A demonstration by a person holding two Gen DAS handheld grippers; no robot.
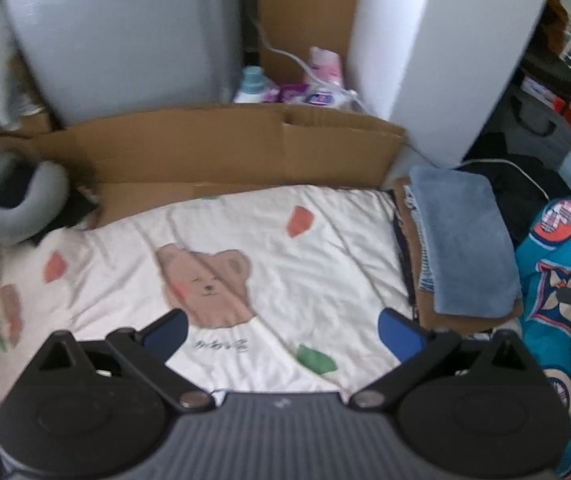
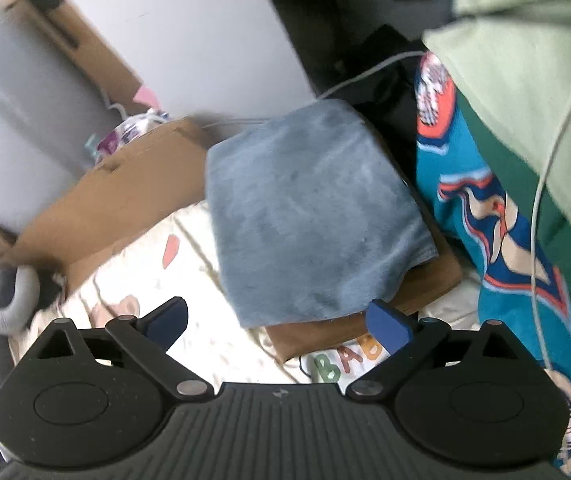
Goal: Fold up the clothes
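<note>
Both claws, left (image 1: pixel 283 330) and right (image 2: pixel 277 320), gaped empty; the folded blue towel (image 2: pixel 309 216), centre frame, lay stacked aside, seemingly finished.

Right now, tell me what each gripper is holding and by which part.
Nothing is held. The left gripper hangs open over the bear sheet; the right gripper hangs open over the folded blue towel.

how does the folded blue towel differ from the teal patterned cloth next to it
The blue towel is plain, one colour and fuzzy; the teal cloth carries bold orange, white and navy prints. The blue towel lies folded in a neat rectangle on a brown folded piece; the teal cloth lies loose and unfolded. Neither is held by a gripper.
</note>
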